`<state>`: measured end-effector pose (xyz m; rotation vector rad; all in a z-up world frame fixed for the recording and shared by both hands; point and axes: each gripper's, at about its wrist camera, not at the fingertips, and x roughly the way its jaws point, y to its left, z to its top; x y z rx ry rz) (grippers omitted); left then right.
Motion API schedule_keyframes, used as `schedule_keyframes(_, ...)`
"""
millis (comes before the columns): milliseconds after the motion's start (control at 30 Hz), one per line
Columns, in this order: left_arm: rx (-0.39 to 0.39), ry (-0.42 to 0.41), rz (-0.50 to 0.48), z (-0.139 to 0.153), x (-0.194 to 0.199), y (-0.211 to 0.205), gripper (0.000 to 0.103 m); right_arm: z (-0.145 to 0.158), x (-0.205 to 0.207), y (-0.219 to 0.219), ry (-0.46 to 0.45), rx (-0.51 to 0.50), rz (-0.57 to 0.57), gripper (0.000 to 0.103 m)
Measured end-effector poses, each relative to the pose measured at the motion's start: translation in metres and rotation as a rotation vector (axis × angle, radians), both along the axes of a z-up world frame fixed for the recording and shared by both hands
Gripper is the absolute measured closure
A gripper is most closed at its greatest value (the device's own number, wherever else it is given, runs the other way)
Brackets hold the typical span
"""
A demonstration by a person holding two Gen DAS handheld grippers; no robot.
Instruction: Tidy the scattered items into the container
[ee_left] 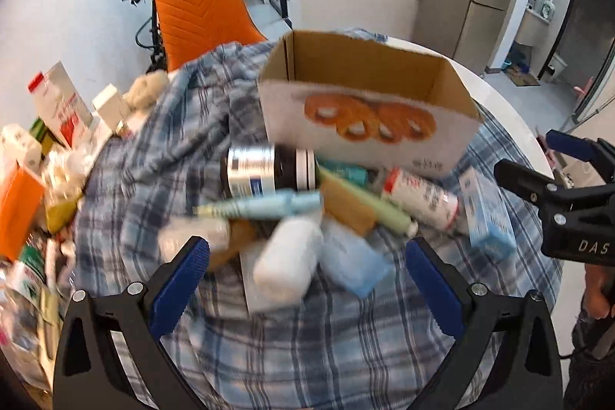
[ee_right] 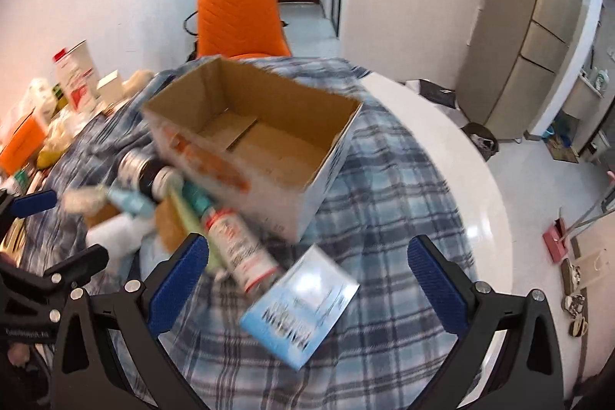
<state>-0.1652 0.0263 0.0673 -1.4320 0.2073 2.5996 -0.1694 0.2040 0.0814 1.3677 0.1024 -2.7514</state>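
Cardboard box looks empty to me; the bottles and cartons lie beside it, and my left gripper and right gripper are both wide open, holding nothing

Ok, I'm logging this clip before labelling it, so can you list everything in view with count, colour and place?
cardboard box: one, brown inside, orange print outside, open and empty, on the cloth
plaid cloth: one, blue and white, covering the table
white table: one, bare at the right
dark jar: one, silver label, lying by the box
spray can: one, white and red, lying down
blue carton: one, nearest the right gripper
white bottle: one, lying before the left gripper
orange chair: one, behind the table
left gripper: open
right gripper: open
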Motion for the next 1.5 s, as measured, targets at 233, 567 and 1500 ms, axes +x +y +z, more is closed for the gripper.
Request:
schedule_keyframes(233, -0.028, 0.048, 0.025, 0.028, -0.028, 0.008, 0.0, 0.022, -0.025, -0.011, 0.011, 0.083, 0.009, 0.0)
schedule_keyframes(567, -0.02, 0.098, 0.042, 0.052, -0.026, -0.003, 0.0, 0.041, -0.025, -0.03, 0.053, 0.121, 0.072, 0.0)
schedule_keyframes(1500, -0.083, 0.109, 0.034, 0.047, -0.02, -0.003, 0.0, 0.045, -0.019, -0.029, 0.055, 0.056, 0.07, 0.0)
